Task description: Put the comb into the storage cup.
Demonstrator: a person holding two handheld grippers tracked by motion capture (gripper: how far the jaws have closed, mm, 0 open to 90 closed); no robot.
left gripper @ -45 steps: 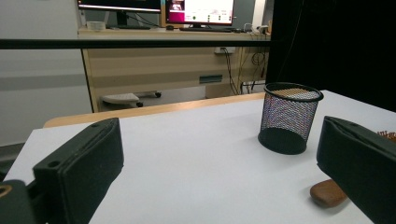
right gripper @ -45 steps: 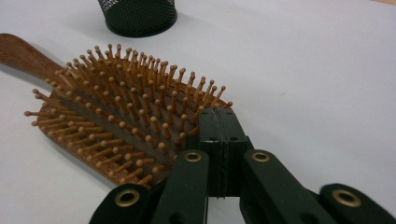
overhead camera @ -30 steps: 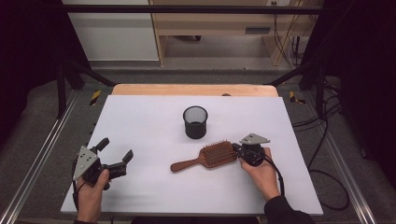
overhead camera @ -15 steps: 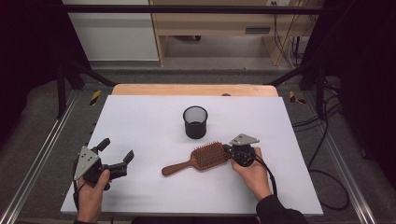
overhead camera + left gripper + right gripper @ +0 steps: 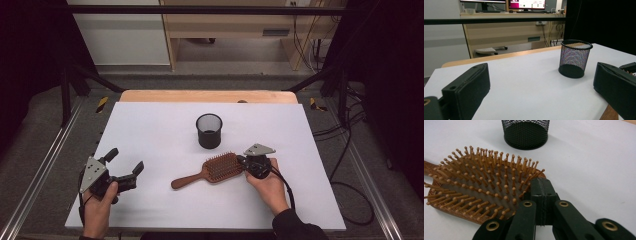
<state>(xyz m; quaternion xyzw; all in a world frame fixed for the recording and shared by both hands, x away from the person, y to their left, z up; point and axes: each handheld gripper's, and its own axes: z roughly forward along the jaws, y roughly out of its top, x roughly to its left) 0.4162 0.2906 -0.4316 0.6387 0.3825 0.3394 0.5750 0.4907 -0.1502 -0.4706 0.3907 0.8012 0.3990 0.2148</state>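
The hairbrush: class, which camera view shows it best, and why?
The right gripper view: the hairbrush sits close, bristles sharp, with the right gripper shut at its edge. The high view shows the whole brush, small. The left gripper view catches a sliver.

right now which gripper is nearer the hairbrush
Right. The right gripper is shut against the edge of the hairbrush head, at its end away from the handle. The left gripper rests open, well off beyond the handle's tip, at the table's near left corner.
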